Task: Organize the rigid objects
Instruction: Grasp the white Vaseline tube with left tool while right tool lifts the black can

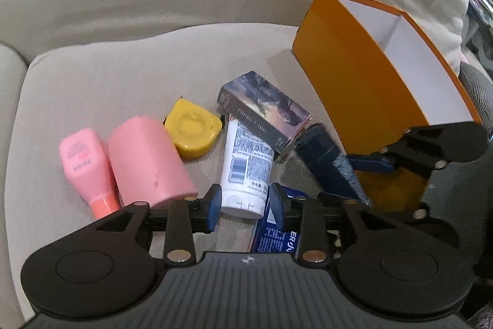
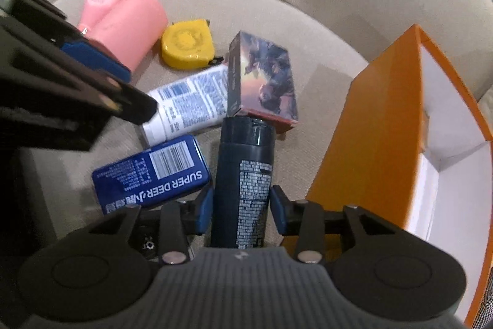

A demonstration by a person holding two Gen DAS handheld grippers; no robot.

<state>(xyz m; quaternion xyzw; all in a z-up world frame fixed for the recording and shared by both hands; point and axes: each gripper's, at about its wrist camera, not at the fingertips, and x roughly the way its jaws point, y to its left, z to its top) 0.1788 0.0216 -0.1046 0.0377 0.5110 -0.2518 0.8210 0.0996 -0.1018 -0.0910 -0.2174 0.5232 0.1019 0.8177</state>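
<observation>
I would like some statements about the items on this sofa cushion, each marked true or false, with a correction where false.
1. The orange box already holds several items. False: the part of its white inside that shows is bare.
2. The picture box rests partly on the white tube. True.
3. The yellow tape measure lies inside the orange box. False: it lies on the cushion, beside the pink cylinder.
4. The dark bottle lies between the right gripper's fingers. True.
5. The blue tin stands upright. False: it lies flat, barcode side up.
</observation>
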